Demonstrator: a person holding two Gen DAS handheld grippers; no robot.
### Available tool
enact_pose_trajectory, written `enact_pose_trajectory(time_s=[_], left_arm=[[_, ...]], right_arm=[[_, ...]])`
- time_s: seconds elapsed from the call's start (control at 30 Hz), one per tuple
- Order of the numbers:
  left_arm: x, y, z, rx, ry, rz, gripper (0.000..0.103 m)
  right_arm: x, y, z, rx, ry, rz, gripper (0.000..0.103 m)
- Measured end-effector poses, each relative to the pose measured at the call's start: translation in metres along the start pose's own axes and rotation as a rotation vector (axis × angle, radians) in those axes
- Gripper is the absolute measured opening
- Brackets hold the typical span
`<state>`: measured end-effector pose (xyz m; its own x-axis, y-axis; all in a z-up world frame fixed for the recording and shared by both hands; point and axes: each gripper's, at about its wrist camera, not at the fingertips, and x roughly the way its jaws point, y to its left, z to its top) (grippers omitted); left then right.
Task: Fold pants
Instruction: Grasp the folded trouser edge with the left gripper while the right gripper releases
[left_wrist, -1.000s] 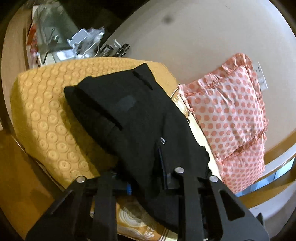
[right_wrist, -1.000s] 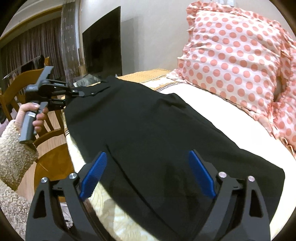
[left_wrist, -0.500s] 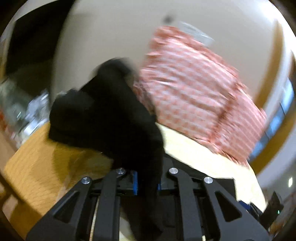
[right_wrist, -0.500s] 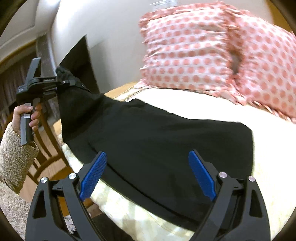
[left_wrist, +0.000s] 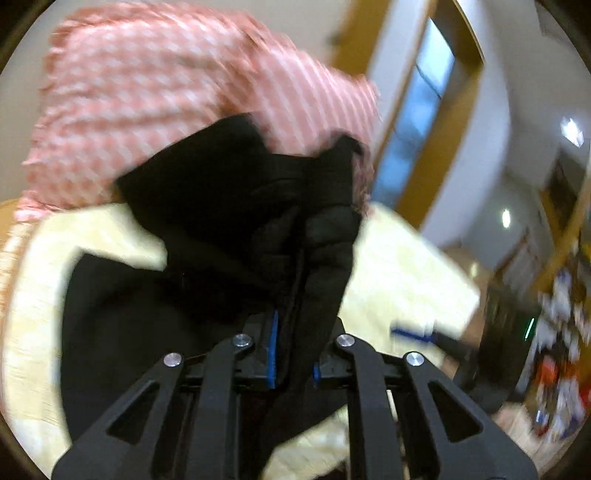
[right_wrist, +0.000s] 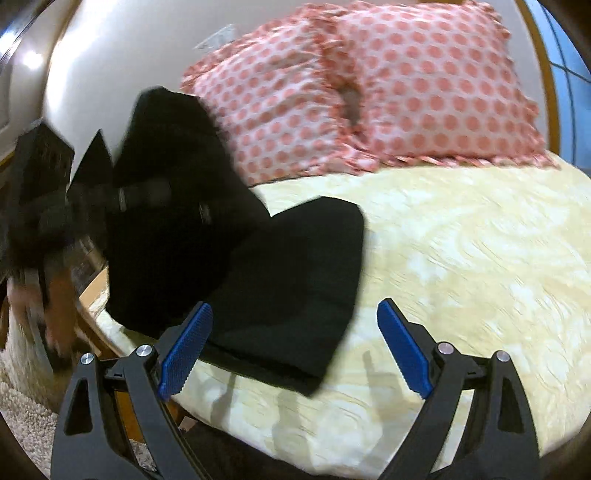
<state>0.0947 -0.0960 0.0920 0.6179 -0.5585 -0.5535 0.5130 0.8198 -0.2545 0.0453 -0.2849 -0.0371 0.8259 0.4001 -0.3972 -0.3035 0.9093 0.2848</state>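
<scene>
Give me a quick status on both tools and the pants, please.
Left tool shut on pants, waist end lifted. Right tool open, empty, above the part lying on the bed. Pillows behind, nothing blocking.

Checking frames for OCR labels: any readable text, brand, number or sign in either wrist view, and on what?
None readable.
Black pants: two small pale tags near the lifted end, too blurred to read.
Wall plate above the pink dotted pillows: no legible marking.
Shelf clutter at the left wrist view's right edge: motion-blurred, unreadable.
Left gripper and right gripper: no markings visible.
</scene>
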Motion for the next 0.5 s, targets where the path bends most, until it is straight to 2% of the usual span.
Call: enact_pose_trajectory(time_s=[0.07,0.17,0.37,0.5], left_arm=[[0.023,-0.015,-0.021,0.054,0.069,-0.001,0.012],[0.035,-0.022,-0.032,0.075,0.115,-0.007,0.012],[0.015,-0.015,-0.036,0.066,0.088,0.003,0.012],[0.024,-0.013,-0.038,0.046,0.109,0.01,0.013]], right_arm=[[0.001,-0.01,-0.003,0.029,0.007,-0.014,0.093],[0.001,-0.025,-0.007,0.077,0.012,-0.024,0.093],[-0.009,-0.035,-0.006,0.096,-0.03,-0.062,0.093],[-0.016,-0.036,0.003,0.101,-0.068,-0.075,0.093]])
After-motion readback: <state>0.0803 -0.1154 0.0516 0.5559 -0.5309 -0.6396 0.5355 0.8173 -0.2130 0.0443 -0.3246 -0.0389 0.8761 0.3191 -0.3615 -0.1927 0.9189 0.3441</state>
